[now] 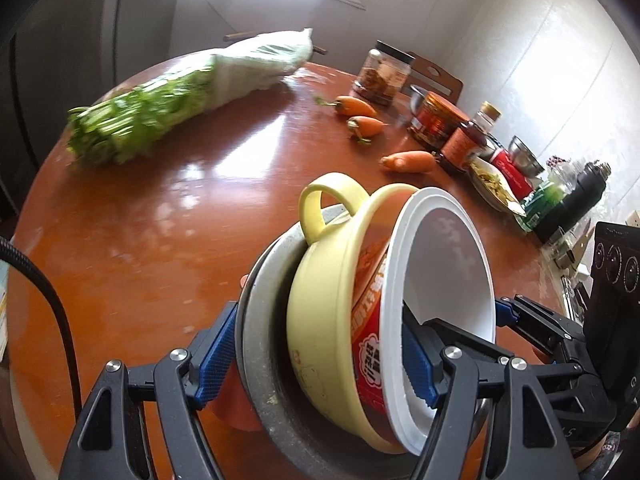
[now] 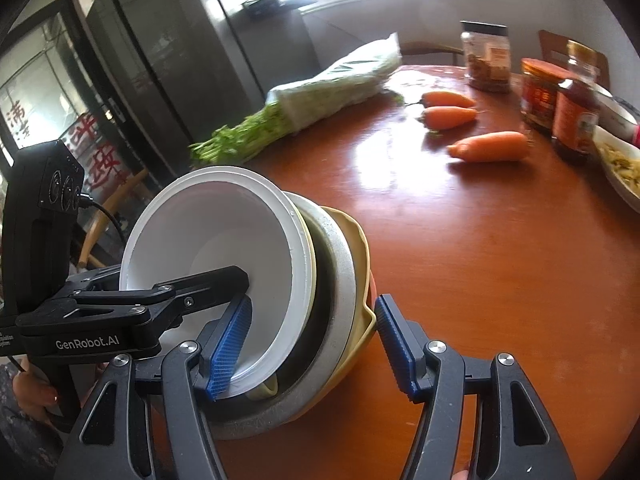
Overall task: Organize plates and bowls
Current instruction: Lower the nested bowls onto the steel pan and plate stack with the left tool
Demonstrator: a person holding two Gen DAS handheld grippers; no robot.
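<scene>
Bowls nested in a tilted stack (image 1: 360, 320) hang over the near table (image 1: 160, 240), clenched by my left claw (image 1: 320, 352) and right claw (image 2: 316, 344); rims look slippery, top-heavy.

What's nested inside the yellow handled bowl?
A white paper noodle cup with a red printed wall sits inside the yellow bowl; its visible interior looks empty. The yellow bowl's own bottom is covered by the cup.
</scene>
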